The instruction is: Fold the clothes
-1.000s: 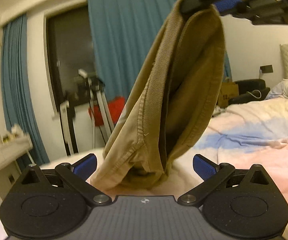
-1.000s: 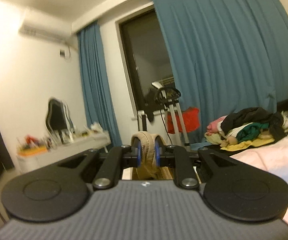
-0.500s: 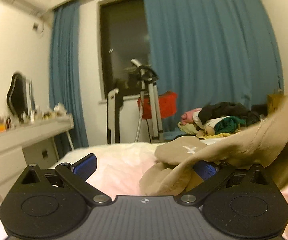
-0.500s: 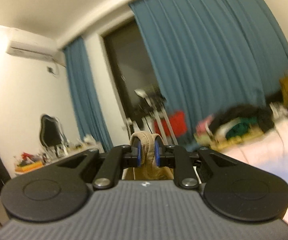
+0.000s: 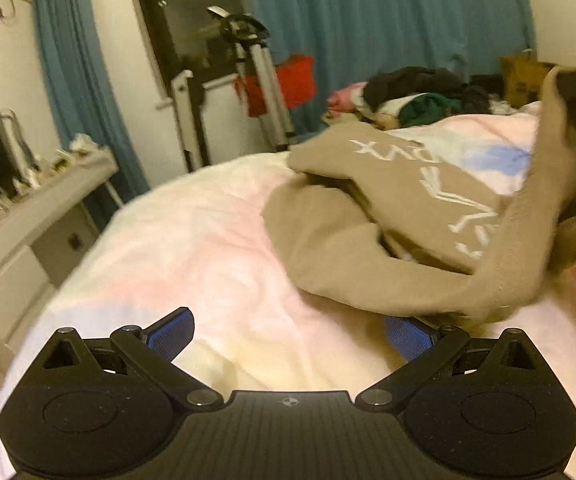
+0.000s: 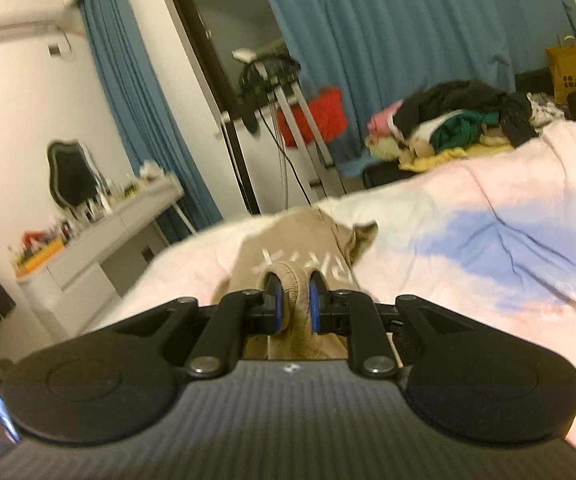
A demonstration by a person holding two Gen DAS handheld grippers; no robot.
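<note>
Tan garment (image 5: 388, 216) blurred, lettering unreadable; right tool (image 6: 293, 300) pinches hem, left tool (image 5: 288, 336) spread.

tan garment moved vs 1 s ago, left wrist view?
Yes. The tan garment has come down from hanging against the blue curtain onto the bed; one edge is in the right gripper.

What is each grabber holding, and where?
The right gripper pinches a bunched edge of the tan garment. The left gripper is open, holding nothing.
</note>
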